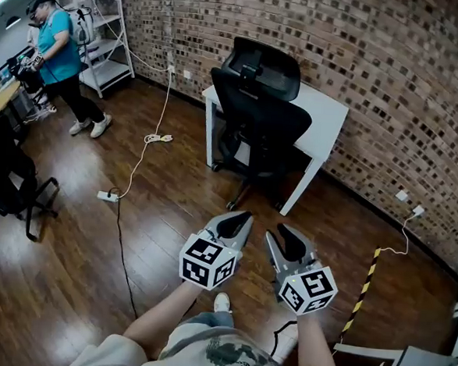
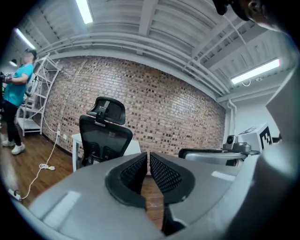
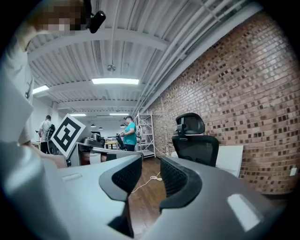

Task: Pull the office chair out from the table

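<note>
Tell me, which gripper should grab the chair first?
Probably the right gripper: its jaws stand apart, ready for the chair. The left gripper has its jaws together. Both hang about equally far from it.

brick wall point(image 1: 377, 71), dark wood floor point(image 1: 66, 269), white shelving point(image 1: 111, 72) in the corner, strip lights point(image 2: 84, 10) overhead

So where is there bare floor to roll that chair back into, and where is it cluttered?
Bare wood floor lies on the near side of the office chair, and more between the table leg and the striped tape. Left of the chair it is crowded: a white cord, a power strip with black cable, another chair.
</note>
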Demonstrator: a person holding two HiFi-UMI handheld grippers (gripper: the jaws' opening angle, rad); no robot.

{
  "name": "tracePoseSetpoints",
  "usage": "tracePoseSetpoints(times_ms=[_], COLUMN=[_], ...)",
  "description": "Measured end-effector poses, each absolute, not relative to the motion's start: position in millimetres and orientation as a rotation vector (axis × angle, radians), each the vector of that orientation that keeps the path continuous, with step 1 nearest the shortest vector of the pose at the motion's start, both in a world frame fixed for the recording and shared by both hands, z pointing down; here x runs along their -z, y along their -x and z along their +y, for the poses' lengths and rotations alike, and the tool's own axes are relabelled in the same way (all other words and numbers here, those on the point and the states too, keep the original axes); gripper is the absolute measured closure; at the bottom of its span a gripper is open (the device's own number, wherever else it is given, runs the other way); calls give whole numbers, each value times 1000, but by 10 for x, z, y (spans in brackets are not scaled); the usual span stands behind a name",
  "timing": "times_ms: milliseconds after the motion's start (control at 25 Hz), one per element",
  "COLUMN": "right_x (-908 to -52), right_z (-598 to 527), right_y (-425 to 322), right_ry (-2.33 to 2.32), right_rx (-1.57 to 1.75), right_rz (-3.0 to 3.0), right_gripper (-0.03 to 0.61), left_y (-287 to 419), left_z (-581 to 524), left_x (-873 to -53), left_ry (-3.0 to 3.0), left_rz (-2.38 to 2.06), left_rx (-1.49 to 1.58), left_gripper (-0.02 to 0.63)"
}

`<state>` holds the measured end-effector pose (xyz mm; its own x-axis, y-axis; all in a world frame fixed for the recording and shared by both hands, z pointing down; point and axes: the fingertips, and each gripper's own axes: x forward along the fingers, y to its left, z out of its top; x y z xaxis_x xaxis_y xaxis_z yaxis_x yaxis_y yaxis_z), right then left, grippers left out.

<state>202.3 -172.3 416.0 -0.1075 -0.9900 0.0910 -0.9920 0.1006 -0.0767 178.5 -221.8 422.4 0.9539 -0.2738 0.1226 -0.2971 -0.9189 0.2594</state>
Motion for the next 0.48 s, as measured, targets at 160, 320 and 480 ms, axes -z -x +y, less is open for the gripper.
tracePoseSetpoints(times_ms=[160, 320, 480], right_x=[-4049, -3975, -3939], right_z=[-2080, -2439, -2727], right_y=[-2432, -2721, -2974], right_ry=[-2080, -2038, -2020], right_rx=[-165, -131, -99], right_rz=[-2286, -2265, -2236], right_gripper=[459, 436, 420], left_y=[-2128, -2397, -2573], left_z=[-2539, -2823, -3076], left_x=[-4110, -4053, -4038], left_ry=[-2829, -2823, -2825], left_rz=[-401, -386, -375], left_rx=[-77, -38, -39], left_gripper=[598, 598, 598])
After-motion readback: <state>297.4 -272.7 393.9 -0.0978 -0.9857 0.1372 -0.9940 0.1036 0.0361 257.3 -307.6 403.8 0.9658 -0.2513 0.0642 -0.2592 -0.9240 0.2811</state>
